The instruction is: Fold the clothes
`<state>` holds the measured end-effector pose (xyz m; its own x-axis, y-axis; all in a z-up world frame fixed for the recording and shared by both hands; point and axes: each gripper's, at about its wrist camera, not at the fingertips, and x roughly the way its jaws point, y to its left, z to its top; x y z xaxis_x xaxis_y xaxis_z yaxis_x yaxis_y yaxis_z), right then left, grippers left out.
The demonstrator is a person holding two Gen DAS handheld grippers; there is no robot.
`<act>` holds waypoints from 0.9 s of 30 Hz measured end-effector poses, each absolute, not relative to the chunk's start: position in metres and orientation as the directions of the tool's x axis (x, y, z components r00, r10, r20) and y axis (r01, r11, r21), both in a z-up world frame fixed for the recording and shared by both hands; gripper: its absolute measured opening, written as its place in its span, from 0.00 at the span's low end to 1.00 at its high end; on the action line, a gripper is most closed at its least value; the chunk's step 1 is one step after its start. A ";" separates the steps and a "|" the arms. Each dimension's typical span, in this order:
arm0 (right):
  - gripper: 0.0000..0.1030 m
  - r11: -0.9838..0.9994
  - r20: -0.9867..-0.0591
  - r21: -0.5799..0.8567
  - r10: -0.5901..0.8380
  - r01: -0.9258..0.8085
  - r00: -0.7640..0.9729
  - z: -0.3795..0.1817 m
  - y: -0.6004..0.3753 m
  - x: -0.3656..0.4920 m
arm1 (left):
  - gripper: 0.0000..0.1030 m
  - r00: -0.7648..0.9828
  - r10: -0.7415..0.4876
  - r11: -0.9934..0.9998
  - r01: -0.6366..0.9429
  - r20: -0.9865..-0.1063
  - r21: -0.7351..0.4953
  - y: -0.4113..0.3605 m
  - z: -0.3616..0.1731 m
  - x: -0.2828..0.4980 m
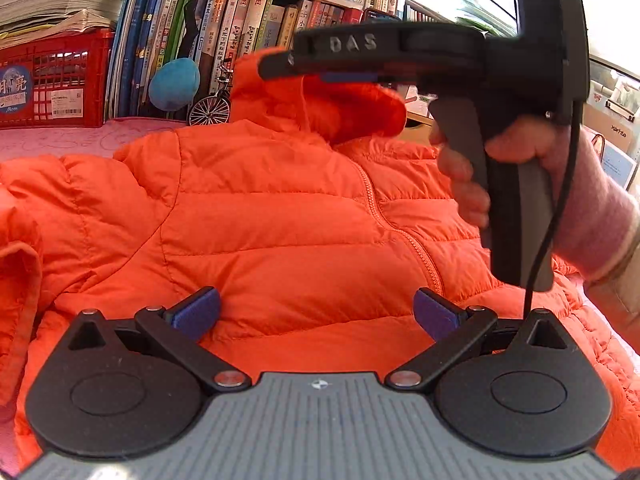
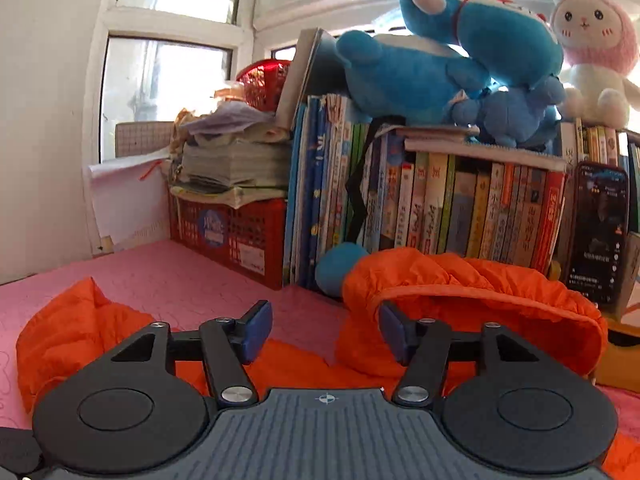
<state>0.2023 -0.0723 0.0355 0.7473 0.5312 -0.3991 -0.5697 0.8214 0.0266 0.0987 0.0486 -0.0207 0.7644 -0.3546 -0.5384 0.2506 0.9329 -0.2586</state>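
Books [image 1: 248,20] line the back of the pink mat [image 1: 60,140], with a red crate [image 1: 56,80] under stacked papers at the left, a small blue plush ball [image 1: 174,84] and a toy bicycle [image 1: 210,108] in front of the spines. The orange down jacket [image 1: 280,208] lies spread front-up across the mat, zipper closed, hood [image 1: 320,100] raised toward the books. The left gripper [image 1: 316,312] hovers over the jacket's lower front with its blue pads wide apart, gripping nothing. Only the left wrist view shows the right gripper from the side, held in a hand [image 1: 500,152] with a pink sleeve, above the hood. Only the right wrist view shows the window, blue plush toys [image 2: 448,60], a pink-and-white plush bunny [image 2: 596,48] and a phone [image 2: 600,232] propped against the books. There the right gripper [image 2: 326,332] stands parted, its right pad at the hood's rim, a sleeve [image 2: 80,328] lying at left.
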 end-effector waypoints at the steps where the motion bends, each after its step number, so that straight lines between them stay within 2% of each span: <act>1: 0.64 0.831 -0.422 0.050 0.520 -0.554 0.743 0.030 -0.081 0.198 | 1.00 0.764 -0.356 0.932 0.250 -0.538 -0.261 0.049 -0.020 0.098; 4: 0.74 0.864 -0.438 0.054 0.471 -0.501 0.766 0.024 -0.106 0.184 | 1.00 0.763 -0.359 0.931 0.249 -0.537 -0.267 0.051 -0.019 0.099; 10: 0.75 0.937 -0.514 -0.089 0.247 -0.338 0.821 -0.006 -0.149 0.172 | 1.00 0.762 -0.358 0.931 0.245 -0.539 -0.271 0.052 -0.018 0.096; 12: 0.74 0.947 -0.558 -0.189 0.115 -0.260 0.822 -0.025 -0.157 0.178 | 1.00 0.763 -0.357 0.931 0.243 -0.539 -0.272 0.052 -0.018 0.097; 14: 0.75 0.974 -0.591 -0.183 0.002 -0.137 0.806 -0.041 -0.179 0.189 | 1.00 0.764 -0.355 0.931 0.239 -0.539 -0.275 0.054 -0.018 0.097; 17: 0.75 0.993 -0.615 -0.097 -0.110 0.063 0.781 -0.038 -0.215 0.190 | 1.00 0.783 -0.326 0.938 0.201 -0.530 -0.281 0.060 -0.017 0.095; 21: 0.75 0.994 -0.592 0.012 -0.082 0.111 0.802 -0.025 -0.256 0.151 | 1.00 0.840 -0.260 0.936 0.098 -0.476 -0.338 0.094 -0.010 0.076; 24: 0.77 0.988 -0.580 0.080 -0.060 0.129 0.813 -0.019 -0.284 0.114 | 1.00 0.861 -0.197 0.913 -0.013 -0.469 -0.408 0.123 -0.008 0.052; 27: 0.80 0.982 -0.587 0.130 -0.035 0.136 0.809 -0.020 -0.303 0.092 | 1.00 0.873 -0.104 0.900 -0.121 -0.476 -0.418 0.146 -0.005 0.026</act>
<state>0.0920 -0.3026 -0.0205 0.8085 -0.0349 -0.5874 0.1365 0.9821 0.1296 0.0259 0.1463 -0.0050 0.8732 -0.1044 -0.4761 -0.1205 0.9002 -0.4184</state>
